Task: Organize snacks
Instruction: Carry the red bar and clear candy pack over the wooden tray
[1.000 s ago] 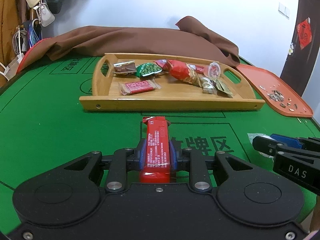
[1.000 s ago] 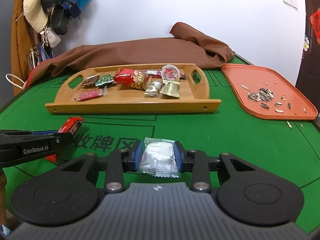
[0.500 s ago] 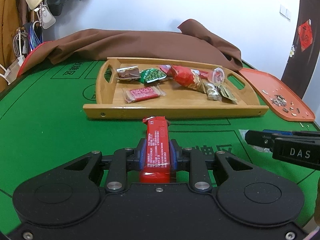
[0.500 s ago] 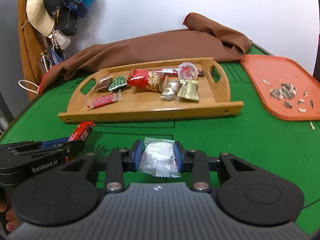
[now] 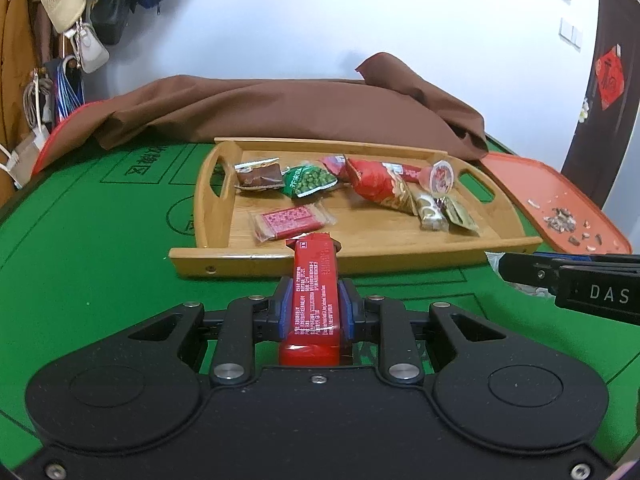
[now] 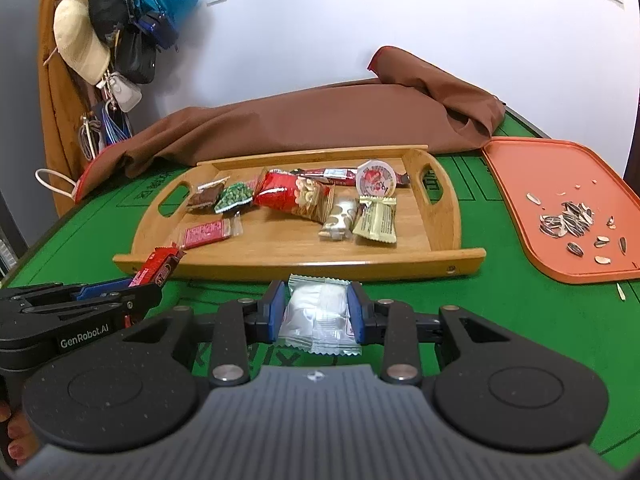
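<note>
While clamped in left tongs [image 5: 316, 308], red bar [image 5: 316, 292], before tray [image 5: 400, 256]

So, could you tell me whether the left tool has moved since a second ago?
Yes. The left tool, shut on the red bar, has moved toward the wooden tray; the bar's tip now overlaps the tray's near rim.

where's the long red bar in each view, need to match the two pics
Left wrist view: the red snack bar sits at centre bottom, clamped in the left gripper, its tip over the wooden tray's near rim.
Right wrist view: the same bar pokes up at far left from the left gripper.
Shared landmark: the wooden tray.
</note>
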Demonstrator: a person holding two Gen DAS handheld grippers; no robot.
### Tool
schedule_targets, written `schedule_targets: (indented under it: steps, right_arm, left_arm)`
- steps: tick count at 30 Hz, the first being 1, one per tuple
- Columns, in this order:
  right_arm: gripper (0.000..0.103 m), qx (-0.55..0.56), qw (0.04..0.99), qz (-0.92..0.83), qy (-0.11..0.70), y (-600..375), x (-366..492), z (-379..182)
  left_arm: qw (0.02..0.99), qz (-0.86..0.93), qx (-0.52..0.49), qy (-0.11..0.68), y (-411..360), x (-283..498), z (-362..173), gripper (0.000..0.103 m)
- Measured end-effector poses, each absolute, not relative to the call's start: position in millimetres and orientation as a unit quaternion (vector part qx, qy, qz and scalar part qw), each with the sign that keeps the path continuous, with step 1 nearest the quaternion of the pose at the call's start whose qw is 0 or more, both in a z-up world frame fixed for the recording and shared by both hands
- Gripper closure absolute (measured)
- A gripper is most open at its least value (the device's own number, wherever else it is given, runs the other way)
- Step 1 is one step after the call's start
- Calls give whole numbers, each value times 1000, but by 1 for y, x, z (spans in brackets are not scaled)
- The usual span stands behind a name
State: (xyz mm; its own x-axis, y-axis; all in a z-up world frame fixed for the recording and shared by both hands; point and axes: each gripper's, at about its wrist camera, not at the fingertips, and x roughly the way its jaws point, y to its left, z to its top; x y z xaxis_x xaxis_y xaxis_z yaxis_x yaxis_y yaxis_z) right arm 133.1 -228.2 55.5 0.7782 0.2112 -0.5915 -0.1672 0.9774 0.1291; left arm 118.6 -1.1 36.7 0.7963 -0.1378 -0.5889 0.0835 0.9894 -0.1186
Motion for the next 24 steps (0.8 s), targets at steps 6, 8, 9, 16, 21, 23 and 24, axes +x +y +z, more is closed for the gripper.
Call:
schedule_targets:
  steps: [6,8,9,16,21,23,24]
  right_arm:
    - [65,48,939,108,322,-231,146,61]
    - [65,50,939,108,322,-231,149,63]
    - [65,51,940,107,321,-232,151,64]
    - [65,73,935,108,329,-238,170,70]
    - [65,80,935,102,331,-241,183,73]
    - [65,83,934,101,333,-241,189,75]
    - [65,84,934,100,334,-241,192,76]
  left_arm:
    - [945,-54,-47,318,2,132,40,80]
    - [943,-60,-55,323,5,136,41,80]
    - [942,-61,-58,324,6,138,41,80]
    - [941,-63,-64,325,11,154,49,80]
    - [937,-65,-74,334,17,169,51,80]
    - [936,-65,-76,338,19,175,52,80]
    - [935,-64,-77,340,20,178,52,80]
